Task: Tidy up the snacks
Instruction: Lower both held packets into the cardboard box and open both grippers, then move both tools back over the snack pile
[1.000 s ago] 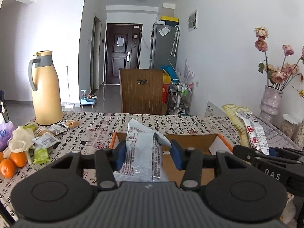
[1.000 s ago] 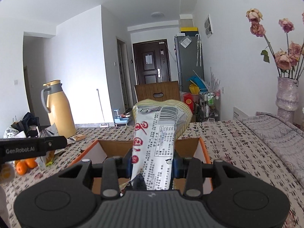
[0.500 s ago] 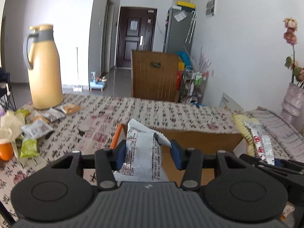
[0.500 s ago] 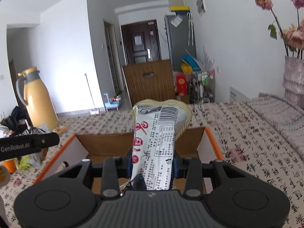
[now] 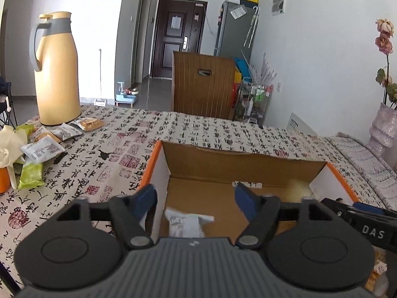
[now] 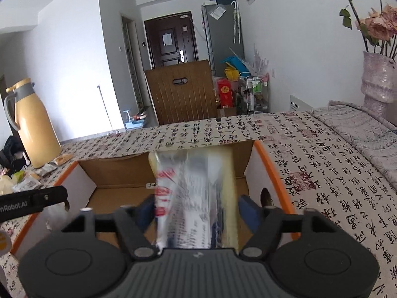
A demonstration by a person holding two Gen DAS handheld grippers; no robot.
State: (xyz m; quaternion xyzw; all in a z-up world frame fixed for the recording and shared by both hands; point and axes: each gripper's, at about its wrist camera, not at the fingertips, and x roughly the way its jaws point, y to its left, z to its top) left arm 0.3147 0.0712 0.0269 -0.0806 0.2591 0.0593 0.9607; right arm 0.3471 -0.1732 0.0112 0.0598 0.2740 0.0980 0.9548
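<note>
Right wrist view: right gripper (image 6: 196, 209) spread wide over the cardboard box (image 6: 273, 171); blurred snack packet (image 6: 193, 193) between its fingers, untouched, long axis pointing away. Left gripper (image 5: 196, 200) wide open, empty; white packet (image 5: 186, 224) inside box.

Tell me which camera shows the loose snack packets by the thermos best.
The left wrist view: the snack packets lie spread out beside the yellow thermos. In the right wrist view they are small at the left edge, near the thermos.

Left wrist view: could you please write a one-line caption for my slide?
Open left claw above the cardboard box, a white snack packet lying inside; more snacks wait beside the yellow thermos.
</note>
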